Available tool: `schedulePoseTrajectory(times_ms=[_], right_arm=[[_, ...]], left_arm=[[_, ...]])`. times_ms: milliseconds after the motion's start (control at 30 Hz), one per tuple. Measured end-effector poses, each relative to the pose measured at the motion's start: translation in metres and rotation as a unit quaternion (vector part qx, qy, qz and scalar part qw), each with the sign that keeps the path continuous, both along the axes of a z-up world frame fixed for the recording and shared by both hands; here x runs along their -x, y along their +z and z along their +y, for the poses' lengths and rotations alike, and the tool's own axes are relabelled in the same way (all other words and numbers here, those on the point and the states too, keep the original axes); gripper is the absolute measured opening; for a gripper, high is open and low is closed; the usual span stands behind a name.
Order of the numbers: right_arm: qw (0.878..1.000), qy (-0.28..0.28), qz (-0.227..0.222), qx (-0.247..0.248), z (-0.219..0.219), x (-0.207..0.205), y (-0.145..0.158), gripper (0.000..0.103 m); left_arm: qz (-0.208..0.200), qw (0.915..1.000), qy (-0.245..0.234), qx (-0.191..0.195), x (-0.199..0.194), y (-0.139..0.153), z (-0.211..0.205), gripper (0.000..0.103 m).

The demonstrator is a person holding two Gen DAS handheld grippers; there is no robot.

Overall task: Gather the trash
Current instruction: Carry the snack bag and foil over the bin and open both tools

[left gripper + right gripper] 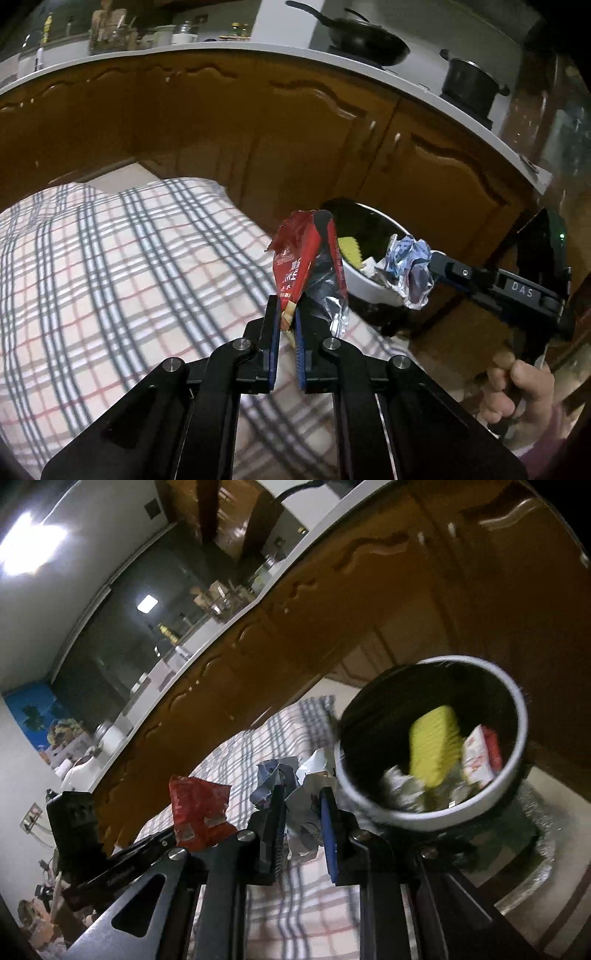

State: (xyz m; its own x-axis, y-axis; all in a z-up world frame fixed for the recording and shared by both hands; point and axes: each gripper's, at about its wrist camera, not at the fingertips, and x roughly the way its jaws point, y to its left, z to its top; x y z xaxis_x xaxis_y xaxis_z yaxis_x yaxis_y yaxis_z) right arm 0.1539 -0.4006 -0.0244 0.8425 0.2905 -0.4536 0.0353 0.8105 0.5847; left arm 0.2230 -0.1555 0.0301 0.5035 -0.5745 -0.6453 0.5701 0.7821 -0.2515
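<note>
My left gripper [287, 317] is shut on a red snack wrapper [299, 254] that stands up from its jaws over the checked tablecloth [110, 266]. To its right, my right gripper [430, 262] holds a crumpled silver and blue wrapper [410, 273] close beside the white trash bin [364, 284]. In the right wrist view the right gripper [301, 805] is shut on that crumpled wrapper [295, 786], with the bin [436, 812] just ahead to the right, holding a yellow piece and other wrappers. The red wrapper [199, 812] and left gripper show at the left.
Brown wooden cabinets [258, 122] with a white countertop [184, 50] run behind the table. A black frying pan [365, 40] and a black pot [469, 85] sit on the stove. A person's hand [517, 391] holds the right gripper's handle at lower right.
</note>
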Motion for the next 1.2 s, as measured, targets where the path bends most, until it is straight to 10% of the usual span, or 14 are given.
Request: schedulePoseTrajectory(times_ms=[1200], right_arm=[[0.995, -0.067, 0.044, 0.06, -0.086, -0.031, -0.005, 0.018]], left_arm=[[0.028, 0.9941, -0.078, -0.069, -0.061, -0.011, -0.164, 0.006]])
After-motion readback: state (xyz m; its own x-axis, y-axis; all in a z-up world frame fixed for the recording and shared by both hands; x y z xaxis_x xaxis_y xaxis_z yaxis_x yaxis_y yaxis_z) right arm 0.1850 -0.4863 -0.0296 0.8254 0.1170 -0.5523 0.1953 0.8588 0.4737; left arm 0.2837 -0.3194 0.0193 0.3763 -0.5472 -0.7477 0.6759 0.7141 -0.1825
